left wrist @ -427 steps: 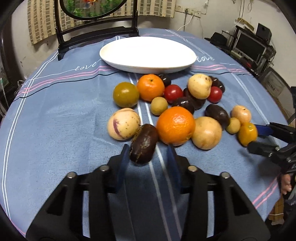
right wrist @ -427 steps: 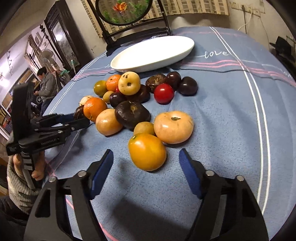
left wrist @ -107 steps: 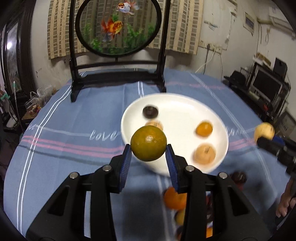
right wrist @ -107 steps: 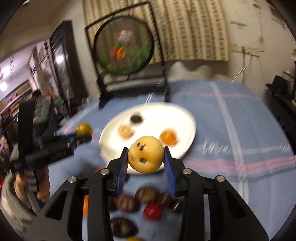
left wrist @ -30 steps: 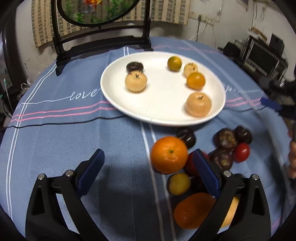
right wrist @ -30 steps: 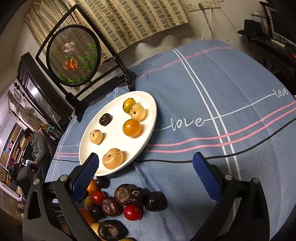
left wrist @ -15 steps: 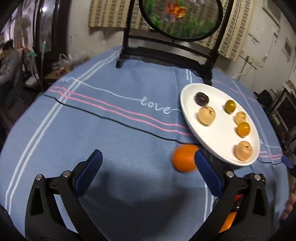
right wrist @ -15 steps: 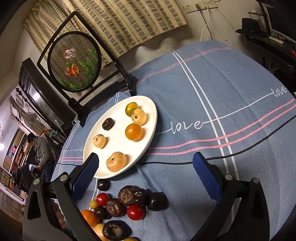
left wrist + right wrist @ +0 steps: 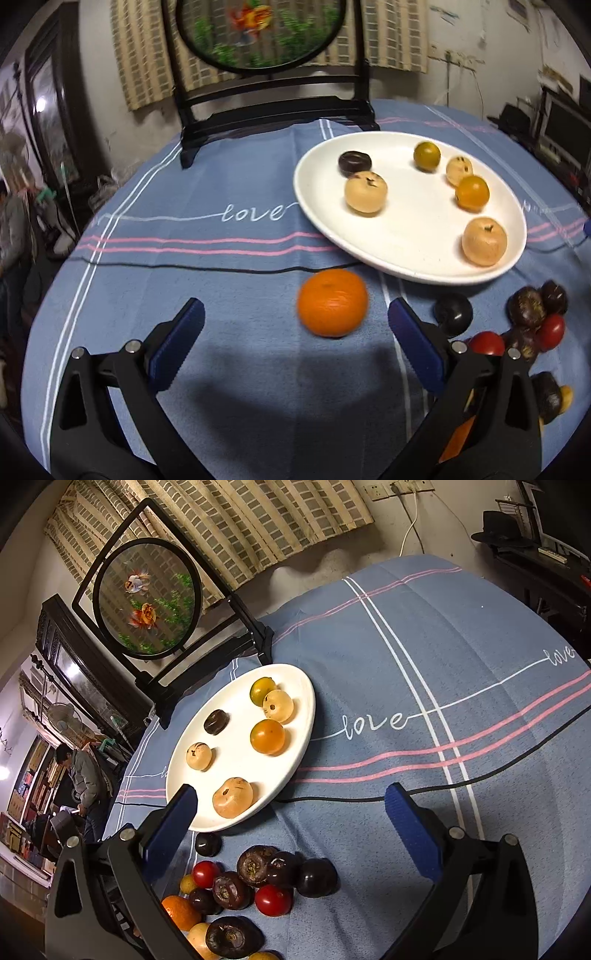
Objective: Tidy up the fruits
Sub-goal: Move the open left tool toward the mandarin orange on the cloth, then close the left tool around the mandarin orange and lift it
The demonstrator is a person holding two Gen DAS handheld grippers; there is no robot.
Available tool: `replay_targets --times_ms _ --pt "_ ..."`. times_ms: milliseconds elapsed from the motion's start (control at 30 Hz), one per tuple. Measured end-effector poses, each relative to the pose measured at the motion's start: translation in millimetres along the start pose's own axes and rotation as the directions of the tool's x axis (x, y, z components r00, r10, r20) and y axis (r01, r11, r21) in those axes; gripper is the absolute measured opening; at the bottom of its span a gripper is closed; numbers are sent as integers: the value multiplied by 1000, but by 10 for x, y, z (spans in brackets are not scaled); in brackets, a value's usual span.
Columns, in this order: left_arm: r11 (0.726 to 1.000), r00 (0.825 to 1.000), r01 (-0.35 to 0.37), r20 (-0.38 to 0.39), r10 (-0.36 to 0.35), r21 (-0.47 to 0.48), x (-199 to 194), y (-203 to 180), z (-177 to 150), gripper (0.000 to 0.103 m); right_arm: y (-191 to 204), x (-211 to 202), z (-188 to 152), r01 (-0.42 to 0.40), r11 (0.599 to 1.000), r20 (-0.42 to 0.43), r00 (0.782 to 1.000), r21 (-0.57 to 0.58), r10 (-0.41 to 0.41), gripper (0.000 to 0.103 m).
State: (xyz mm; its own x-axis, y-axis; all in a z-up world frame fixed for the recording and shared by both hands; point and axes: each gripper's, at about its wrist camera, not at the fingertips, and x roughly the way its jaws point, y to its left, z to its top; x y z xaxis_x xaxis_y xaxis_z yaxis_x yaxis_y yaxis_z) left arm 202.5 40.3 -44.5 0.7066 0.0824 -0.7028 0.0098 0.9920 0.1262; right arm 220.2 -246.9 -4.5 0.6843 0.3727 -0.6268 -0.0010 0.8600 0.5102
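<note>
Orange (image 9: 332,302) now sits, seemingly untouched, between wide left jaws; right jaws wide.

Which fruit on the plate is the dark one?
The dark purple-brown fruit at the far-left side of the white plate, beside a tan one. The other five on the plate are tan, orange or greenish-yellow.

Tablecloth (image 9: 236,258): blue, with pink and white stripes and the word "love", is being spread over the table.
Round goldfish screen (image 9: 147,598): is being held upright in a black stand at the far edge.
Curtain (image 9: 258,520): checked, is hanging behind.
Person (image 9: 83,771): is standing far left, in another room.
</note>
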Motion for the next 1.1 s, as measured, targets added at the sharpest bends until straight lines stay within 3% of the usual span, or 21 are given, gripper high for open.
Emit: replay_targets --times_ms 167,367,467,533,733,933,1100 --pt "998 999 -29 -43 31 52 167 -98 -7 101 16 39 -18 7 1000 -12 1000 -5 -7 102" --pt "1000 999 11 -48 -11 0 212 -10 29 100 57 96 -59 17 999 -26 1000 -28 -18 102" --pt "999 997 44 -67 -46 -25 246 33 24 87 91 141 -97 29 998 -44 999 -51 -31 102" --pt "996 993 75 -90 -79 -43 290 54 16 70 108 169 -118 32 998 -54 998 -60 -35 102" --pt "992 988 125 -90 -127 -30 286 8 1 51 88 176 -208 49 995 -66 996 -88 -55 102" --pt "992 987 127 -95 -129 -23 290 -15 -4 48 61 -50 -420 66 983 -31 997 -173 -72 102" --pt "991 986 133 -98 -135 -25 298 -12 -7 46 -71 -91 -553 98 981 -45 993 -165 -107 102"
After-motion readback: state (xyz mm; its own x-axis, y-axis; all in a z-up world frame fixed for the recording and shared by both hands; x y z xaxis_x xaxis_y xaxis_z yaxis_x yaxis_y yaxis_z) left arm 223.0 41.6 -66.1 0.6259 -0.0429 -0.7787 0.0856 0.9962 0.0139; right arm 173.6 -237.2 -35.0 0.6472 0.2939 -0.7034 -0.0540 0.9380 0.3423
